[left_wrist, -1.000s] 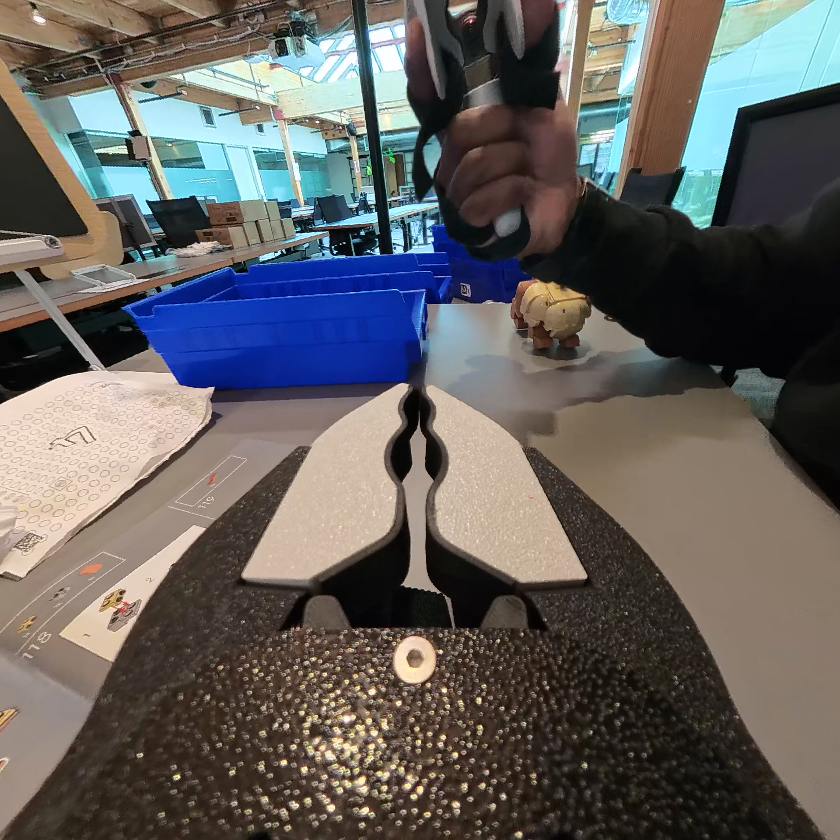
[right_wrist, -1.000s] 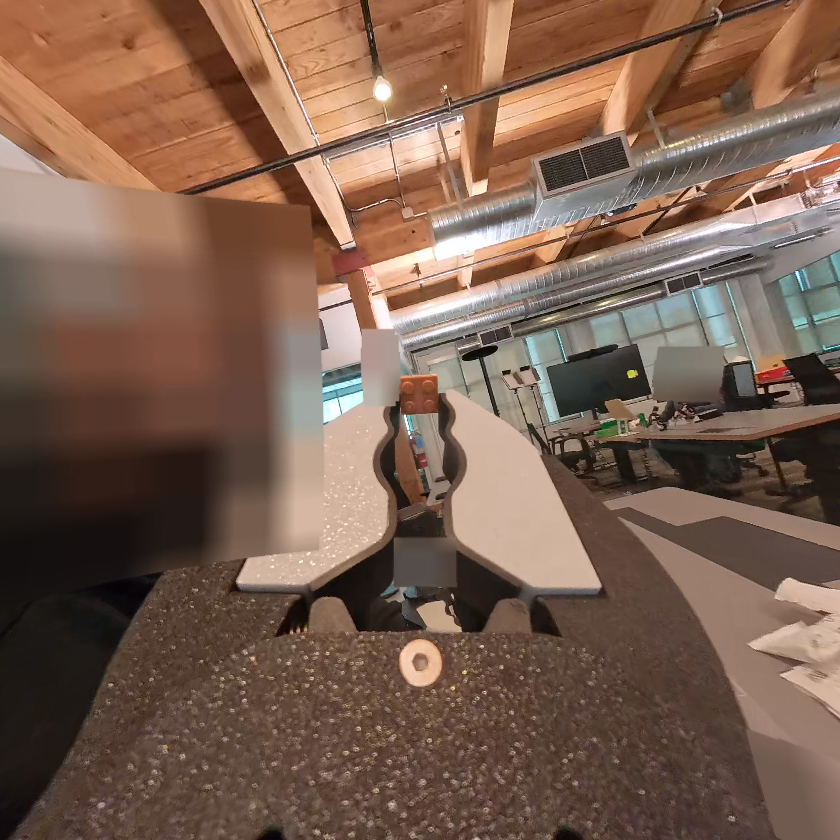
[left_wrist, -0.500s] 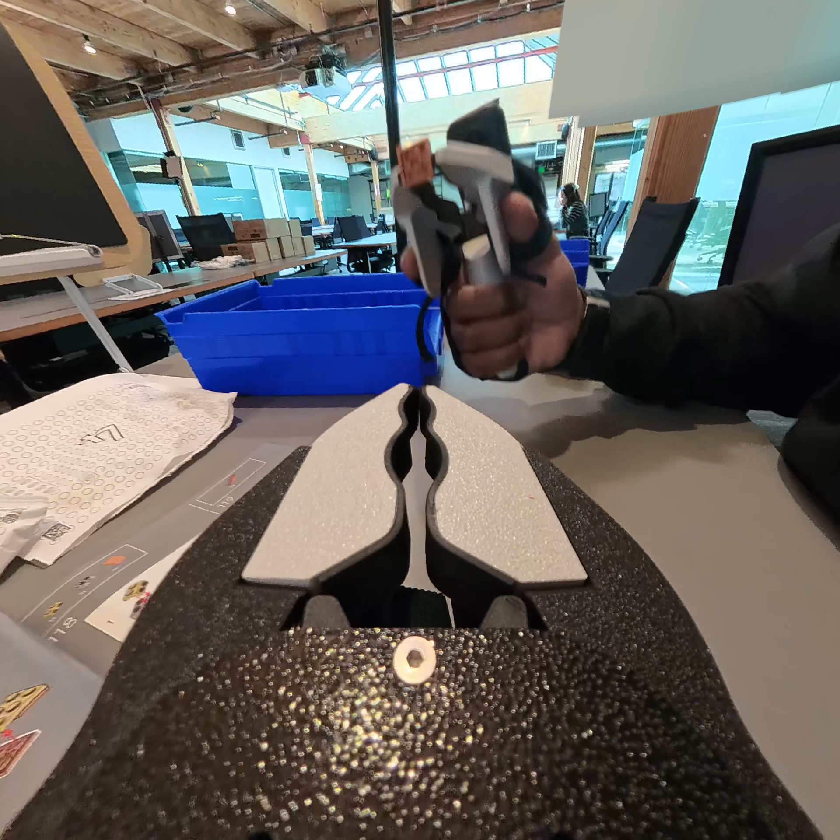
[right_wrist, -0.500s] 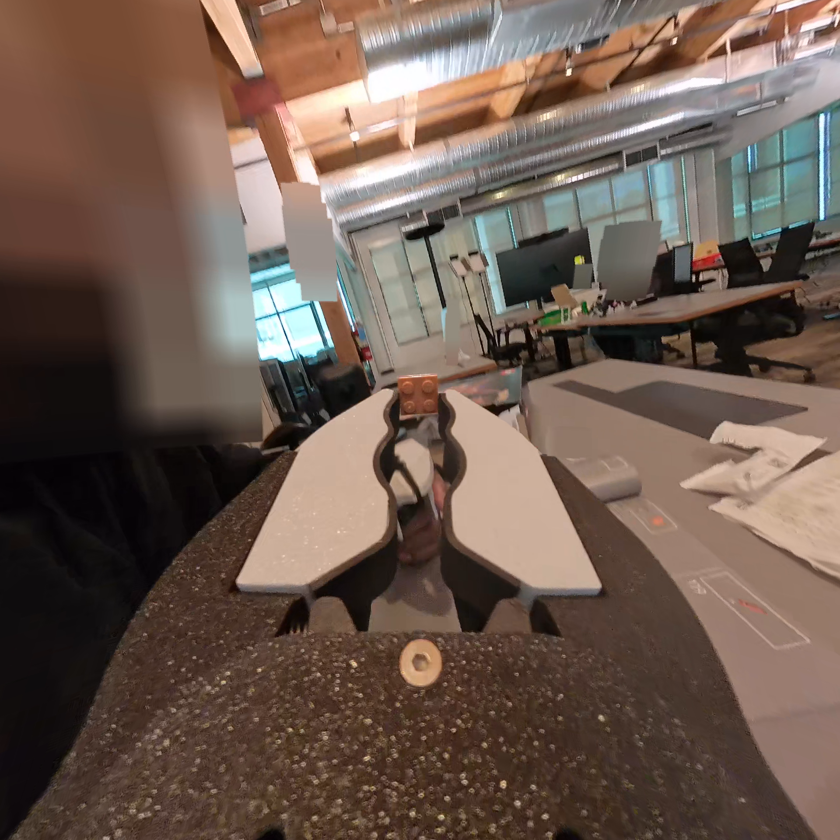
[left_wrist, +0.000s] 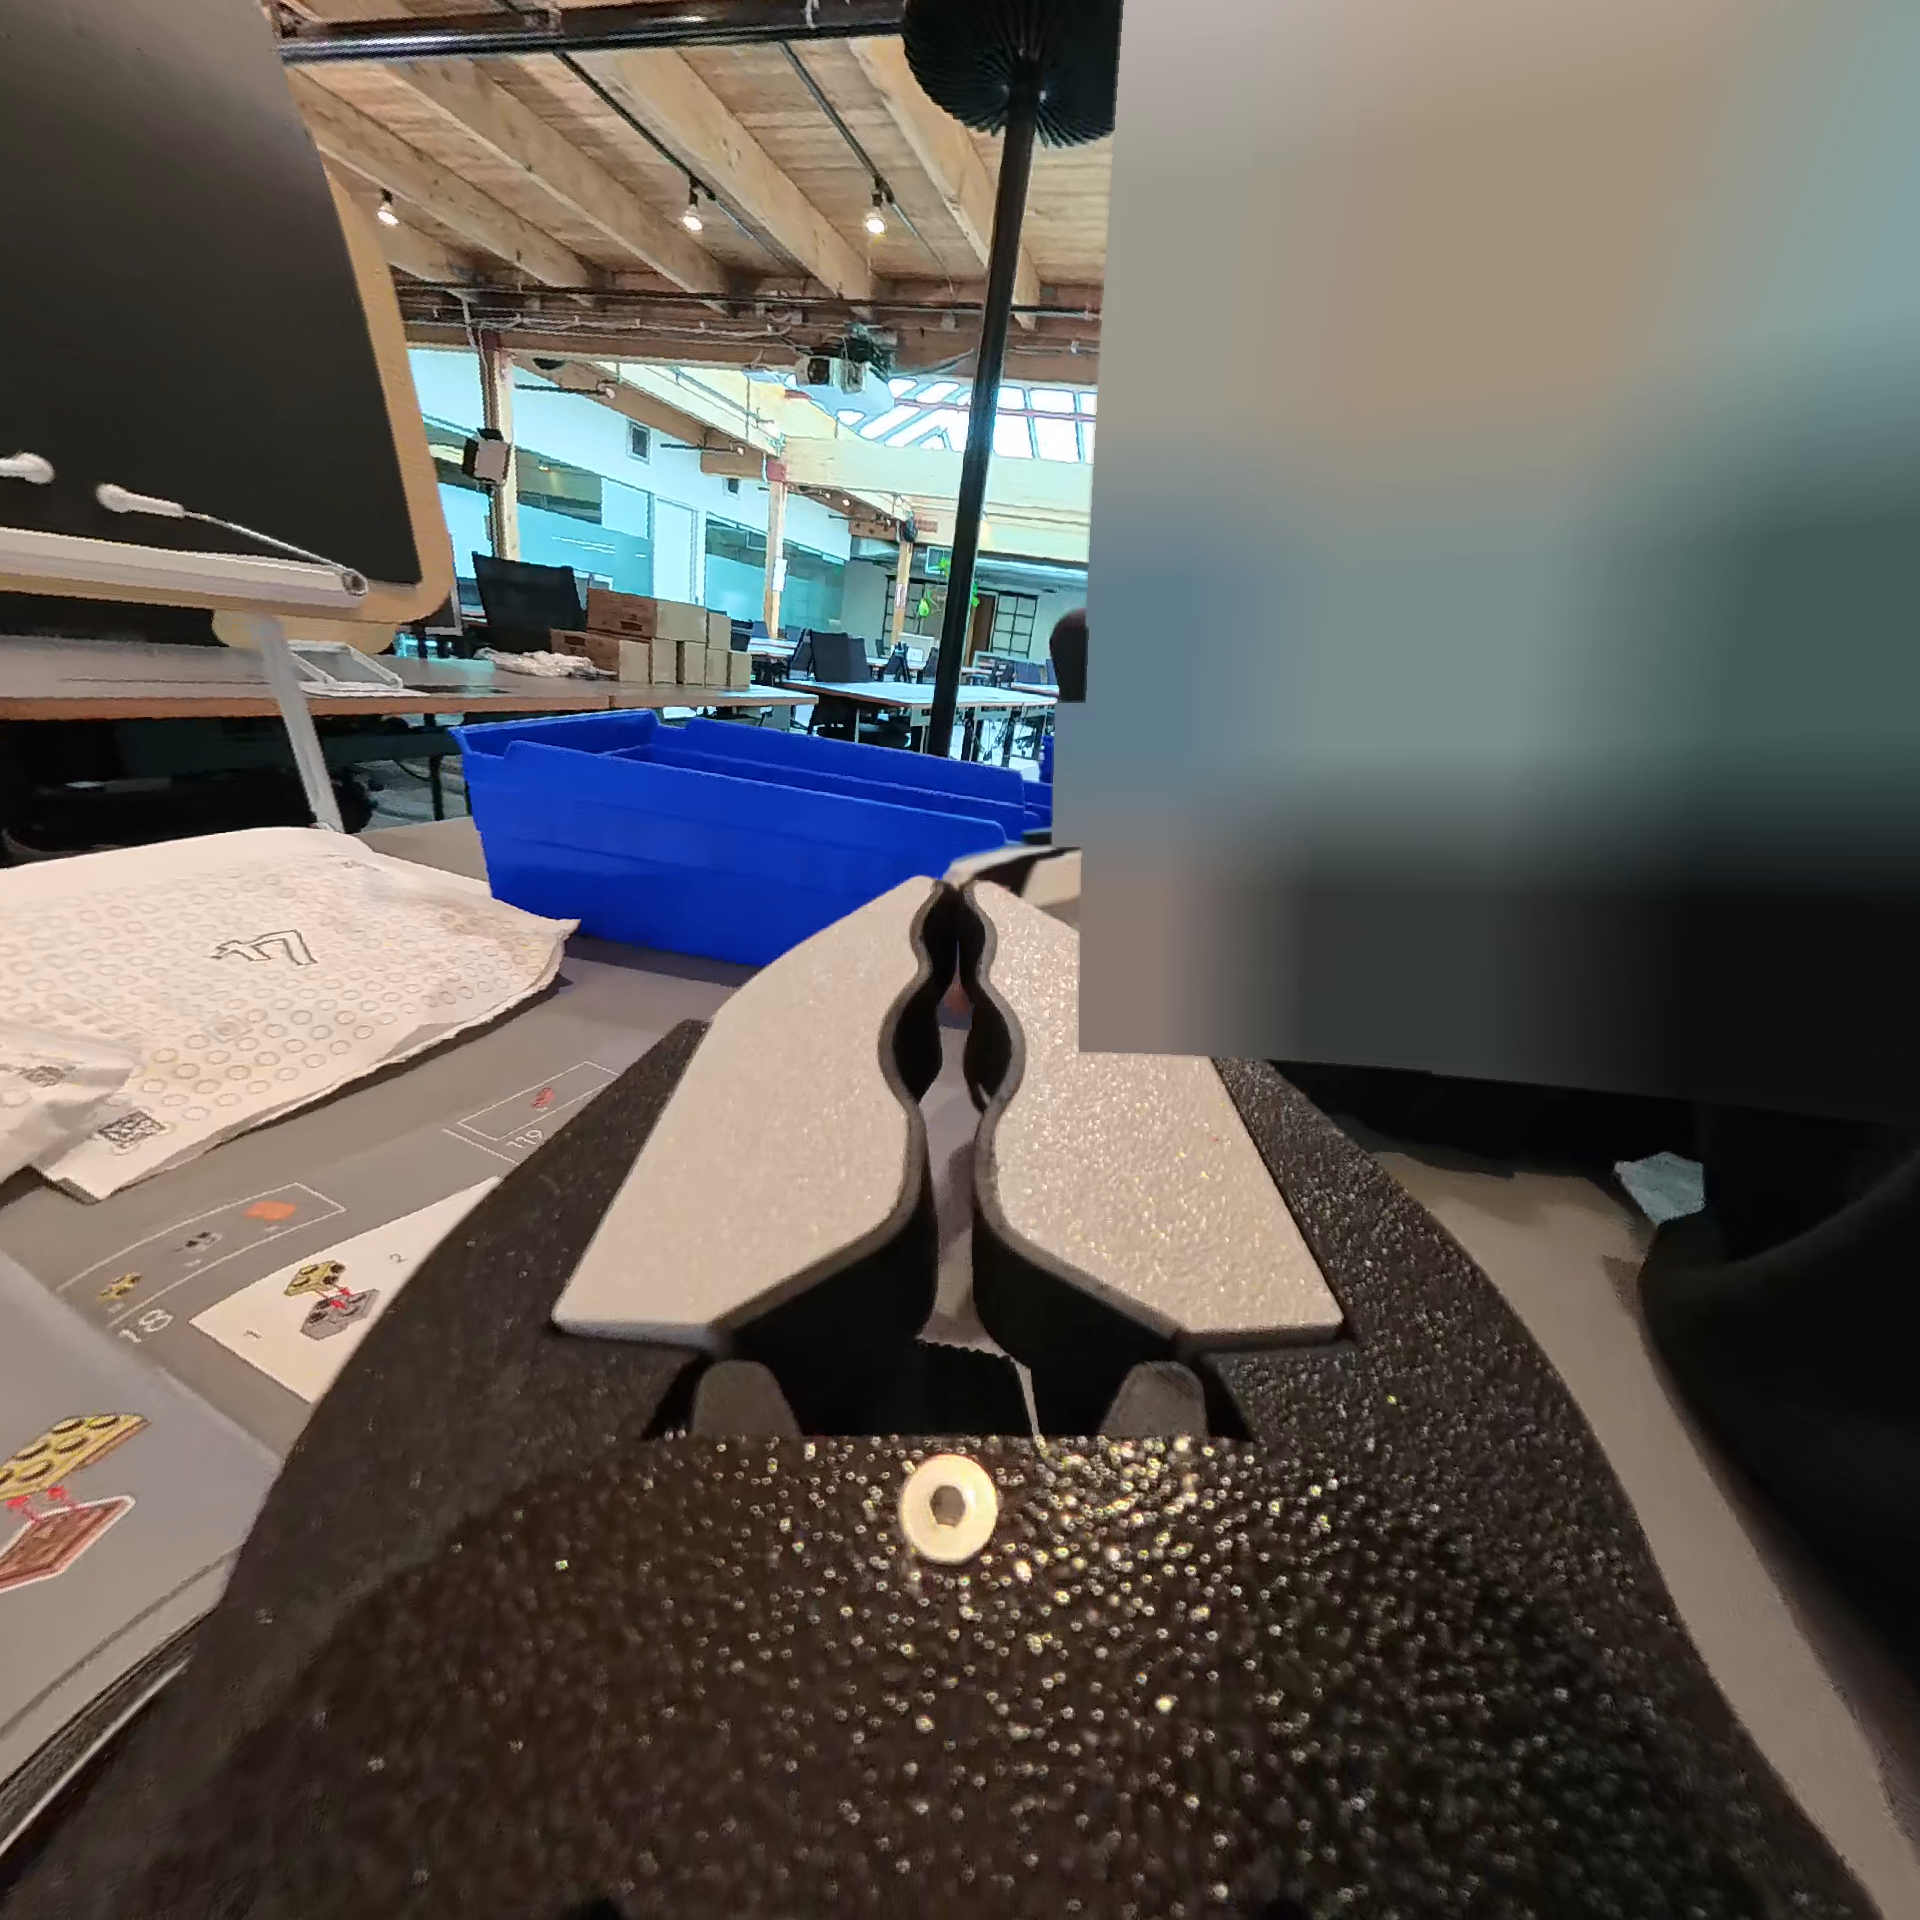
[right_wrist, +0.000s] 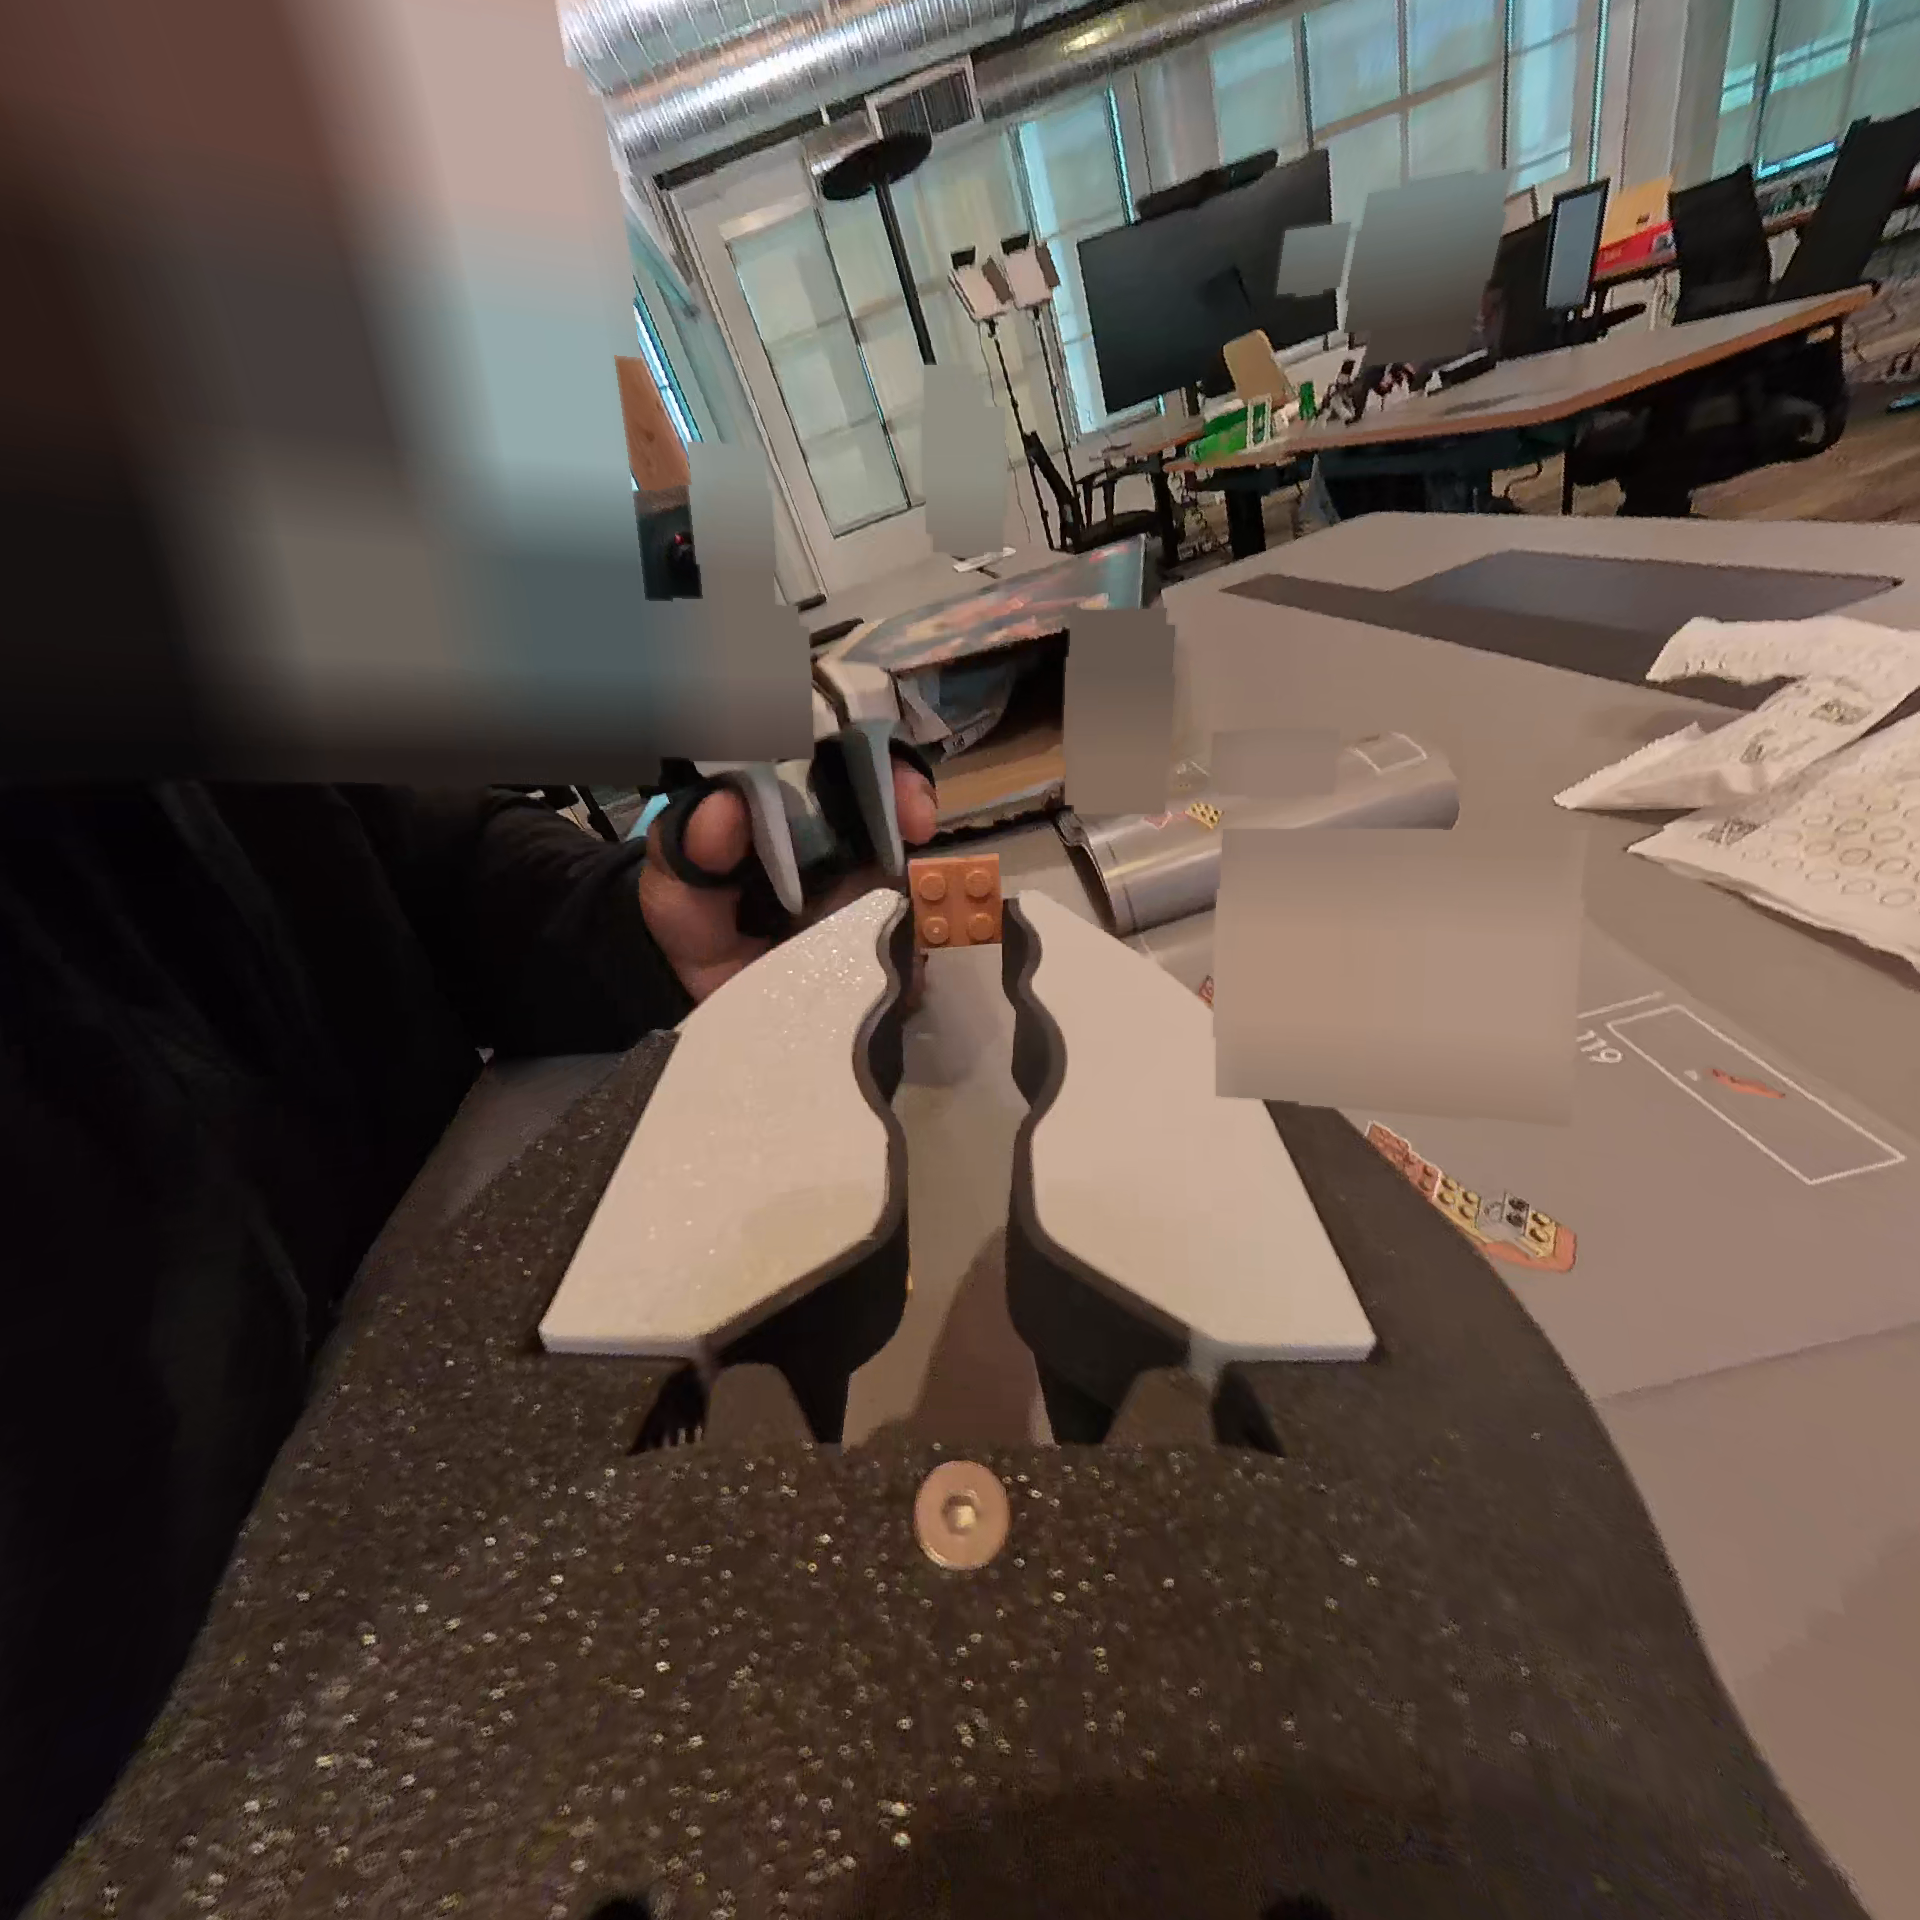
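- while the blue bins (left_wrist: 727, 842) are sitting in a row at the far side of the grey table (left_wrist: 1507, 1226), their insides are hidden behind their walls, so what they are holding cannot be told.
- an opened cardboard box (right_wrist: 997, 707) is lying on its side past the grippers, with crumpled wrapping showing in its mouth.
- the left gripper (left_wrist: 954, 891) is pointing level over the table toward the bins, its tongs pressing together at the tips with nothing between them.
- the right gripper (right_wrist: 956, 914) is pinching a small orange four-stud plate (right_wrist: 956, 902) at its tips, studs facing the camera.
- a hand (right_wrist: 717, 894) in a black sleeve is gripping the other tool just beyond the plate.
- white paper bags (left_wrist: 239, 977) and an instruction booklet (left_wrist: 94, 1475) are lying to the left.
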